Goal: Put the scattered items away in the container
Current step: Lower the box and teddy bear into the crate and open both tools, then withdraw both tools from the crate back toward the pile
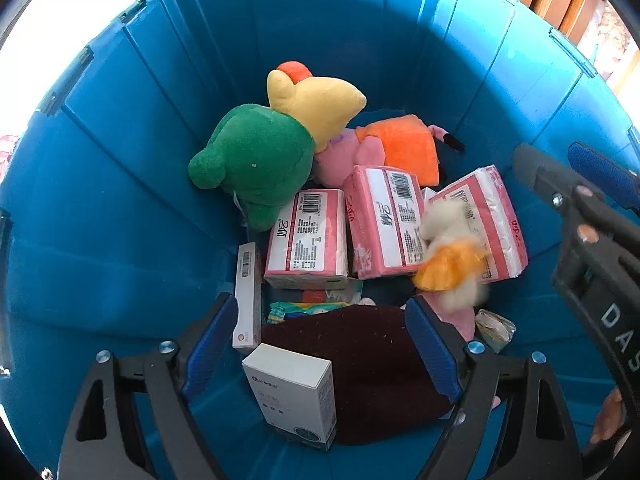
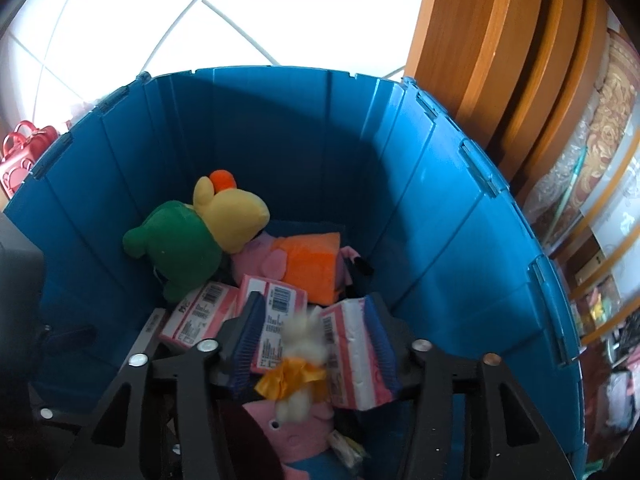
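Drop step: R gripper (image 2: 314, 354) jaws apart, small white plush (image 2: 302, 354) blurred between them over blue bin (image 2: 440, 200); L gripper (image 1: 320, 352) wide, empty; next fetch another item.

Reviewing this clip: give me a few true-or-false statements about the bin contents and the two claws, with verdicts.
1. The bin is red. False: it is blue.
2. Pink tissue packs lie in the bin. True.
3. The left claw grips the white box. False: its jaws stand open, nothing pressed between them.
4. A small white toy in a yellow dress is between the right claw's jaws, blurred, untouched by the pads. True.
5. The green and yellow plush toy is outside the bin. False: it lies inside.
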Motion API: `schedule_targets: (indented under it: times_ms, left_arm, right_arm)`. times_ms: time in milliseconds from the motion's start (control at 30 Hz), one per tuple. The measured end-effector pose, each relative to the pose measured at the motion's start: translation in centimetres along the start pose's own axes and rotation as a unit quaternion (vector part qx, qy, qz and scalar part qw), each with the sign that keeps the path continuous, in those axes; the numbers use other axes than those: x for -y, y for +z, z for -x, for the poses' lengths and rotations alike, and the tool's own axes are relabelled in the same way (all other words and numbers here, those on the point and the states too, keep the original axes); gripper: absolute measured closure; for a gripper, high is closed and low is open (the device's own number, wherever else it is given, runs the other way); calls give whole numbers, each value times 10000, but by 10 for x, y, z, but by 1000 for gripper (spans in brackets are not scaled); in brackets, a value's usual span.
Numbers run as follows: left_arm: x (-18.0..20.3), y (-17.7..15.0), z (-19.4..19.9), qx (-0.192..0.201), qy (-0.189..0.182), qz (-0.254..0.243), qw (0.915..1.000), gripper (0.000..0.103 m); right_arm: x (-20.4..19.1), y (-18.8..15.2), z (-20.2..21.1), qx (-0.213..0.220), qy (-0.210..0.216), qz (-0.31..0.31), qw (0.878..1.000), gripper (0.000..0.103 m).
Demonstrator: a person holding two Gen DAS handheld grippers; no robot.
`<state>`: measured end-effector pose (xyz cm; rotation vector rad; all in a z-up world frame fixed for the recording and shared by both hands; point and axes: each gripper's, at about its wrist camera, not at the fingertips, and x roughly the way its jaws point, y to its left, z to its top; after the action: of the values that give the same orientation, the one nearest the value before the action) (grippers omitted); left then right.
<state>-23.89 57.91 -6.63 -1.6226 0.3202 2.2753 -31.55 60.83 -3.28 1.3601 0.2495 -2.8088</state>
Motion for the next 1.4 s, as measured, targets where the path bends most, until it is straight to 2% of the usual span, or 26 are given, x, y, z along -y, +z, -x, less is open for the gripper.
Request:
schedule_targets:
  times_ms: [367,500,633,667,867,1000,1100,1267,1333,1400]
  left_arm:
    - [-2,1,2,51,6,69,10000,17]
    - [-5,2,4,110,-11,122,9999,17]
    - [-9,3,10,249,-58,202,9995,17]
    - [-10,3,12,302,-57,218,9993,17]
    - [-22,2,34,828,-126,458,9954,17]
    - [-34,-3,63,1418,-353,669,9870,16]
    - [-37,-13,89,1824,-465,737,9794,11]
    - [-41,-32,145,2627,-219,601,9627,10]
    - [-47,-45,167,2936,-142,545,9543,2]
    - [-58,-61,189,3279,-61,583,9429,0]
  right_arm:
    - [1,-1,-2,-83,1,-6,10000,24]
    - [3,-1,-1,-83,24,-45,10000,21]
    - [6,-2,-1,-161,134,-161,9997,8]
    - [8,-3,0,-165,150,-202,9995,0]
    - [20,-1,19,198,167,-543,9982,0]
    - [28,-1,45,733,304,-743,9941,0]
    - [38,-1,74,1347,122,-912,9866,0]
    - [45,0,116,1655,149,-941,9816,0]
    - [38,-3,133,1769,181,-892,9800,0]
    - [28,-8,150,1908,265,-842,9777,0]
